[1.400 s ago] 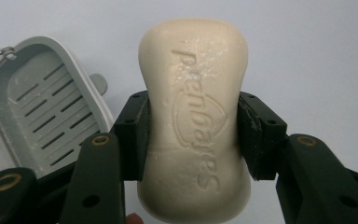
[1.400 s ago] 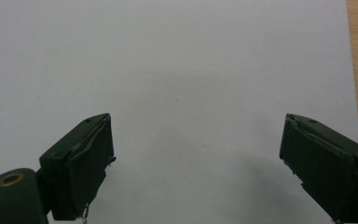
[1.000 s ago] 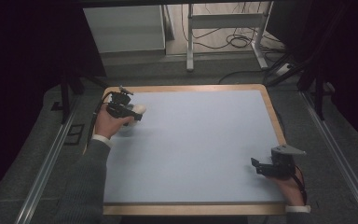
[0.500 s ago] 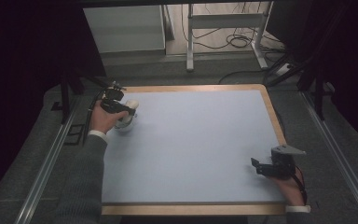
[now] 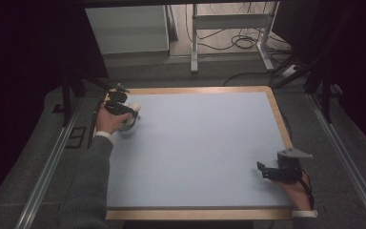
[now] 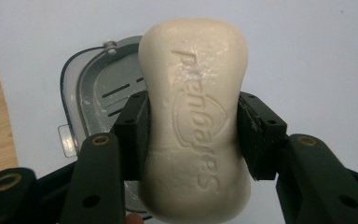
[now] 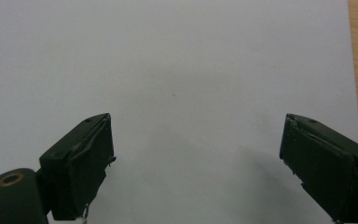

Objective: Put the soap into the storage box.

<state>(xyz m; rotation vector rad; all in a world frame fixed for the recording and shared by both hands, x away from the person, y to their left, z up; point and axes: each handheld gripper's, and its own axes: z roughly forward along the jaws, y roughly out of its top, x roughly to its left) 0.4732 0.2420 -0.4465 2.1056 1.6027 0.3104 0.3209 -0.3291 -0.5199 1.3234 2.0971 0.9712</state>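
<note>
Clearly the step in hand is carrying the cream oval bar of soap to the grey plastic soap dish near the far left corner of the pale blue table mat. The left gripper is clamped on the bar's waist, just above the dish. Next it must centre, lower and release. The right gripper rests well apart from the dish, jaws wide with nothing between them.

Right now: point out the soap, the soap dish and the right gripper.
soap [image 6: 195, 116], left gripper view, middle of its embossed face.
soap dish [image 6: 100, 88], left gripper view, slotted grey floor left of the bar.
right gripper [image 7: 196, 163], right gripper view, midway between its open jaws.
</note>
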